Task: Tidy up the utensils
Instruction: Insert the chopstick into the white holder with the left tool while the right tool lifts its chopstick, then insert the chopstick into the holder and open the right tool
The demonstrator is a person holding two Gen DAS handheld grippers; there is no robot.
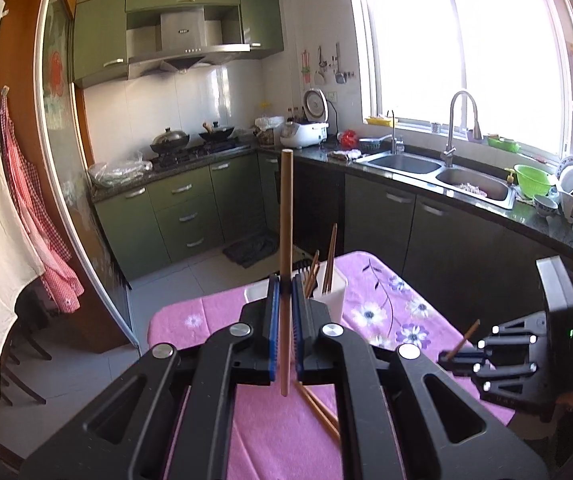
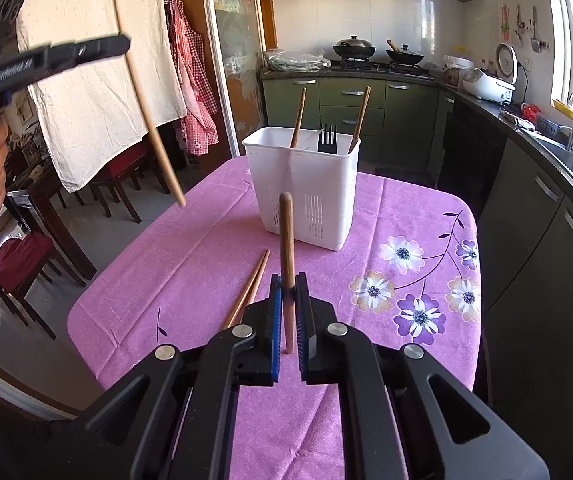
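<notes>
The left black two-finger gripper [image 1: 285, 292] is clamped on a pale wooden chopstick [image 1: 286, 240], which stands nearly upright between its blue pads above the pink flowered tablecloth [image 1: 270, 432]. The right black two-finger gripper [image 2: 288, 300] is likewise closed on a darker brown wooden chopstick [image 2: 286, 240], also near vertical. In the right wrist view, a loose pair of brown chopsticks [image 2: 250, 288] lies on the cloth at about 11 o'clock from the right gripper, just beside it. Farther off at 12 o'clock stands the white slotted plastic utensil holder [image 2: 306, 184], holding two upright wooden chopsticks [image 2: 360, 118] and a black fork [image 2: 327, 139]. Beyond it are green kitchen cabinets [image 2: 350, 108].
</notes>
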